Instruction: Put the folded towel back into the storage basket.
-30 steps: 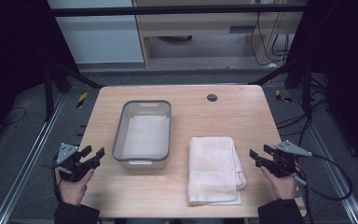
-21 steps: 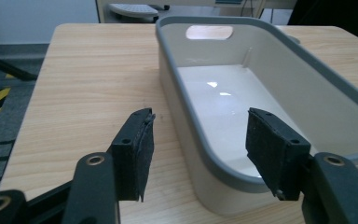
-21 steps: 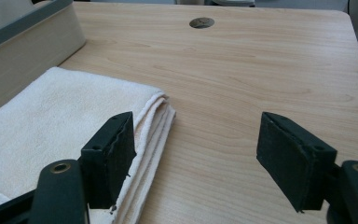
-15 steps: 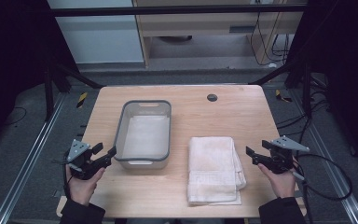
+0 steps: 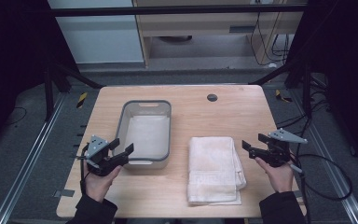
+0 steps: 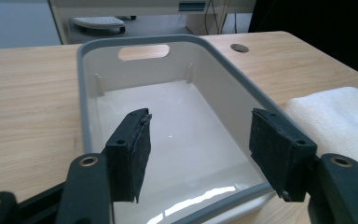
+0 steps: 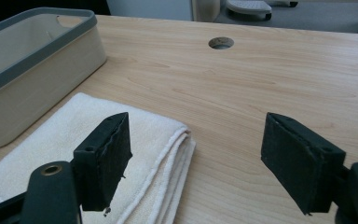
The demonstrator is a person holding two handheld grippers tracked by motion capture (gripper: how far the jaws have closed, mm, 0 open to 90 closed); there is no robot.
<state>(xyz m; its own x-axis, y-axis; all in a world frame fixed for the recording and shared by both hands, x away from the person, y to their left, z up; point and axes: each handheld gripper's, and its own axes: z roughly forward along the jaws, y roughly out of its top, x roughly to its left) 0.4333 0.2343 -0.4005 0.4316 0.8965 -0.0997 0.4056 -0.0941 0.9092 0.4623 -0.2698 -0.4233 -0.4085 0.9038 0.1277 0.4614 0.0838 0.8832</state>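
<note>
A white bin with a grey rim (image 5: pixel 147 102) stands empty left of the table's middle. A folded white towel (image 5: pixel 213 168) lies flat to its right. My left gripper (image 5: pixel 122 146) is open at the bin's near left corner, its jaws spread over the near rim. In the left gripper view the bin's rim (image 6: pixel 86 93) runs under the left gripper (image 6: pixel 200 149), and the towel (image 6: pixel 340 112) lies at the right. My right gripper (image 5: pixel 255 142) is open just right of the towel, holding nothing. In the right gripper view the right gripper (image 7: pixel 205 163) straddles the towel's folded edge (image 7: pixel 168 144).
A round cable hole (image 5: pixel 212 97) sits in the wooden tabletop (image 5: pixel 233 116) at the back. Cables trail off the table's right side (image 5: pixel 321 172). Metal frame legs and rails flank the table on both sides.
My left gripper has moved right from the table's left edge to the bin's near corner. My right gripper has shifted left toward the towel. Both stay open.
</note>
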